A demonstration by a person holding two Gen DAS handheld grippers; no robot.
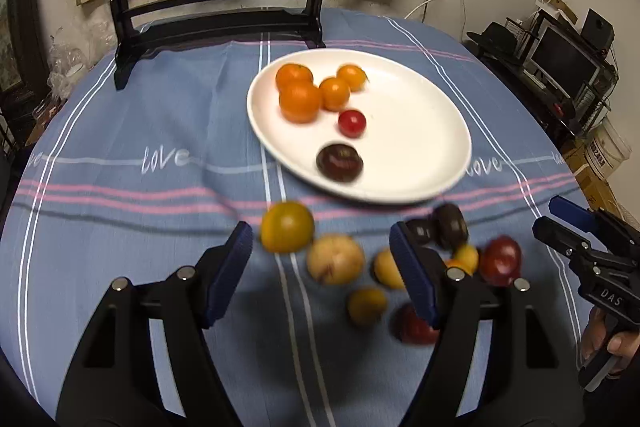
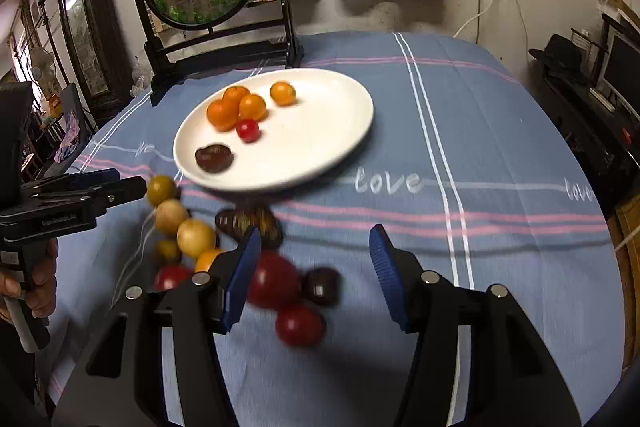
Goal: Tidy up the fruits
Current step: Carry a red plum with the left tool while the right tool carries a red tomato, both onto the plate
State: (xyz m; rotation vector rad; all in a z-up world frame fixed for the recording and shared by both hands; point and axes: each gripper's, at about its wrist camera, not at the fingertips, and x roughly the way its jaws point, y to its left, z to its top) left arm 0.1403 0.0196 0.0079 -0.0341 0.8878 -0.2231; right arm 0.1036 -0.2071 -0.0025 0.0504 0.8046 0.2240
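**Both grippers empty, loose fruit still off the plate**

Landmark: white plate point(image 1: 436, 163), mid-table on the blue striped cloth point(image 1: 120, 131).

- On the plate: four orange fruits point(image 1: 300, 101) clustered at its far-left side, one small red fruit point(image 1: 352, 123) just nearer than them, one dark purple fruit point(image 1: 339, 162) by the near rim.
- Off the plate, just past its near rim: loose pile of yellow-green fruit point(image 1: 287, 226), pale yellow ones point(image 1: 335, 258), dark ones point(image 1: 451, 226), red ones point(image 2: 273, 280).
- Left gripper point(image 1: 320, 275): jaws apart, nothing between the pads; hovering over the yellow end of the pile.
- Right gripper point(image 2: 314, 277): jaws apart. Big red fruit sits in the gap beside the left pad, not clamped as far as I can tell (motion blur).

Handling, my read: small, round, light, smooth skin. They will roll and can squirt out of flat pads. Probably soft, so bruising or splitting is the risk; squeeze lightly. Grip across the widest part, pads level on opposite sides, one fruit at a time. Neighbours touch, so start with edge fruit such as the yellow-green one nearest the plate.
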